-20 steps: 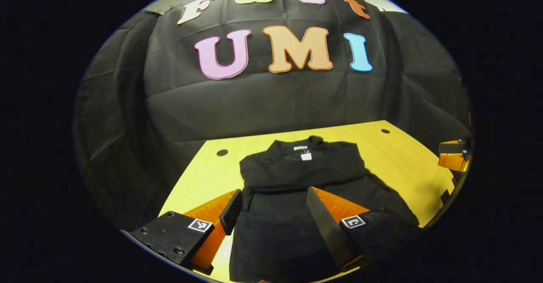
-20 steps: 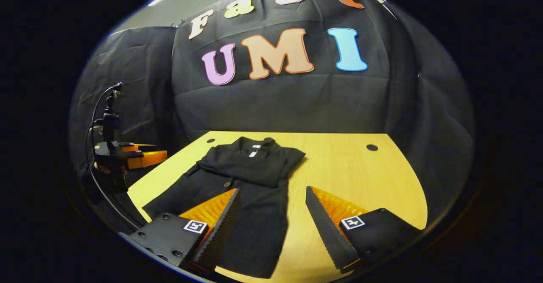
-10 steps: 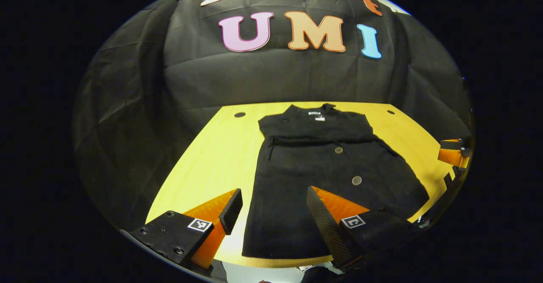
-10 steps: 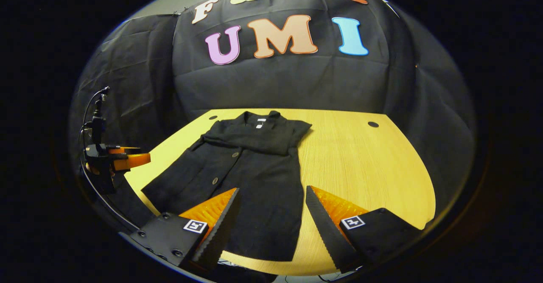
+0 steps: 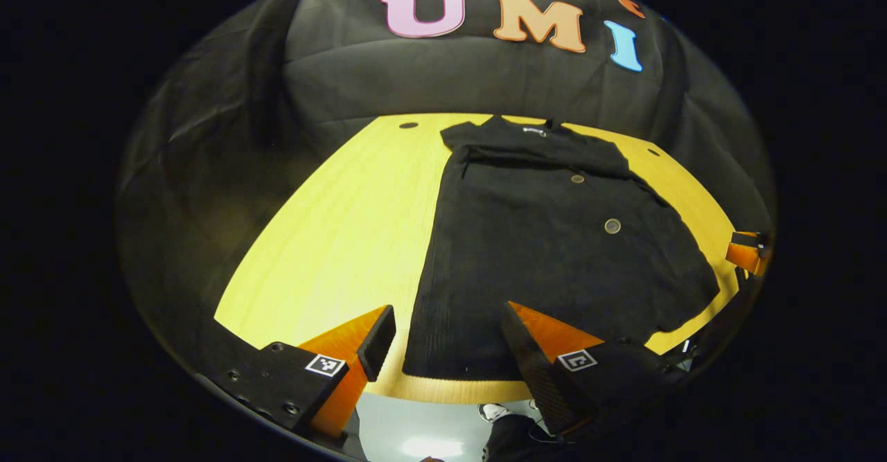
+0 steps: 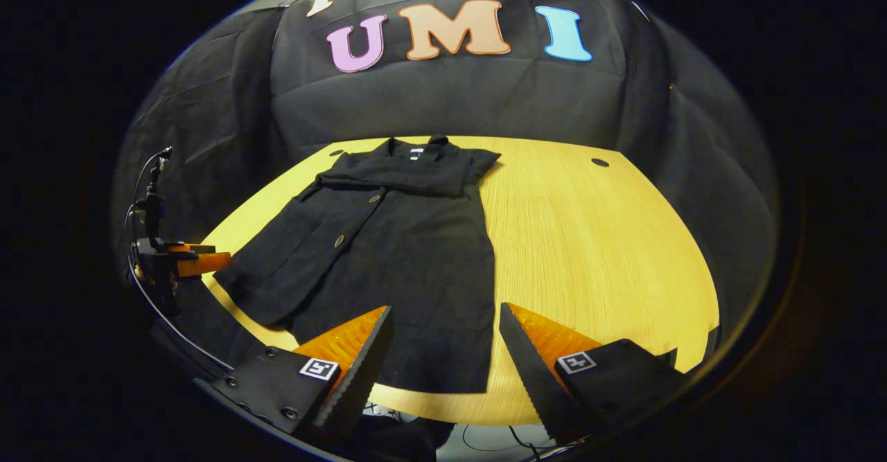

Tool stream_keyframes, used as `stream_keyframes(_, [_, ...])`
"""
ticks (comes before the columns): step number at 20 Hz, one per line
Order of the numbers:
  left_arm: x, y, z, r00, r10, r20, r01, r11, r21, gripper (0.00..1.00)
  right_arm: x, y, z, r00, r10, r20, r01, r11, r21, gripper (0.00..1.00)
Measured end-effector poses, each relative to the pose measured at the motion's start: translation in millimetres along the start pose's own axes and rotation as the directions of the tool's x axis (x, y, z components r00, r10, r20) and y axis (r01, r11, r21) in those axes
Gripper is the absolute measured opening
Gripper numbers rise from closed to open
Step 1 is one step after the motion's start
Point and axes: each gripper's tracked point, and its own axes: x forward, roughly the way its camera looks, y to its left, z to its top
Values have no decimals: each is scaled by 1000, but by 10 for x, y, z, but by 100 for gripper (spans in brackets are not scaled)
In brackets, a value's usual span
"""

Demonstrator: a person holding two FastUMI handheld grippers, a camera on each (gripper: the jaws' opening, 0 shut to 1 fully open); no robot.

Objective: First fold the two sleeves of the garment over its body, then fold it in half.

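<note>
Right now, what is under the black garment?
The black garment lies flat on the yellow wooden table, which shows bare all round it. Whatever lies beneath the cloth itself is covered, so I cannot tell.

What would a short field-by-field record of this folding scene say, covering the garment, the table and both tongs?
garment: black garment lying flat, collar toward the wall
sleeves: folded across the chest
half fold: not yet done
table: yellow wooden table
left tongs: open, above the hem, holding nothing
right tongs: open, above the hem, holding nothing
</note>
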Motion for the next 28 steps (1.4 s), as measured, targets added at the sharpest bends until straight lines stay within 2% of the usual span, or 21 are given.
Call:
stream_keyframes(2, [41, 39, -115, 1000, 8, -24, -9, 1000, -8, 95, 36, 15, -132, 1000, -3, -27, 3, 1000, -4, 94])
stream_keyframes(3, [59, 57, -163, 999, 12, -33, -12, 1000, -11, 95, 66, 9, -168, 999, -7, -36, 7, 1000, -7, 99])
stream_keyframes(4, [67, 60, -229, 998, 11, -54, -12, 1000, -15, 95, 89, 13, -208, 999, -7, -45, 7, 1000, -7, 94])
stream_keyframes(5, [63, 43, -195, 999, 4, -33, -5, 1000, -31, 95, 126, 23, -234, 999, -7, -54, 6, 1000, -4, 94])
stream_keyframes(6, [78, 54, -178, 999, 4, -33, -5, 999, -32, 98, 157, 34, -268, 998, -7, -62, 7, 1000, 0, 99])
stream_keyframes(7, [66, 57, -191, 999, 4, -38, -5, 1000, -28, 96, 193, 37, -300, 997, -10, -73, 11, 1000, 5, 94])
stream_keyframes(8, [73, 50, -192, 1000, 1, -26, -2, 1000, -20, 97, 219, 33, -356, 996, -18, -89, 18, 1000, 7, 99])
stream_keyframes(11, [67, 49, -212, 1000, -3, -22, 3, 1000, -16, 97, 276, 42, -570, 986, -31, -161, 31, 1000, 1, 99])
stream_keyframes(12, [68, 50, -193, 1000, -4, -13, 4, 1000, -15, 97, 278, 32, -548, 989, -45, -138, 44, 999, -12, 95])
stream_keyframes(15, [79, 47, -202, 1000, -6, -11, 5, 1000, -10, 97, 288, 21, -545, 988, -65, -144, 60, 998, -36, 96])
stream_keyframes(19, [74, 30, -203, 1000, -19, -3, 19, 1000, -4, 97, 299, 12, -540, 988, -70, -139, 68, 998, -16, 99])
stream_keyframes(20, [70, 5, -201, 999, -32, 3, 32, 999, 3, 92, 298, 11, -551, 989, -60, -134, 57, 998, -27, 99])
stream_keyframes(21, [75, -9, -198, 999, -46, 11, 46, 999, 17, 94, 306, 24, -544, 990, -45, -132, 41, 998, -38, 99])
stream_keyframes(22, [83, -72, -202, 998, -68, 13, 67, 997, 30, 90, 318, 57, -528, 990, -26, -138, 19, 999, -50, 98])
stream_keyframes(24, [121, -221, -188, 993, -118, 18, 117, 992, 46, 70, 375, 120, -507, 991, 15, -130, -20, 999, -40, 54])
stream_keyframes(26, [123, -340, -171, 985, -172, 31, 172, 985, 12, 35, 410, 155, -493, 990, 22, -136, -20, 1000, 18, 10])
stream_keyframes(27, [83, -313, -167, 985, -167, 34, 168, 985, -30, 17, 394, 156, -492, 988, 25, -154, -19, 999, 39, 5])
stream_keyframes(28, [93, -330, -179, 984, -176, 11, 177, 983, -57, 0, 403, 164, -496, 987, 27, -156, -19, 998, 56, 5])
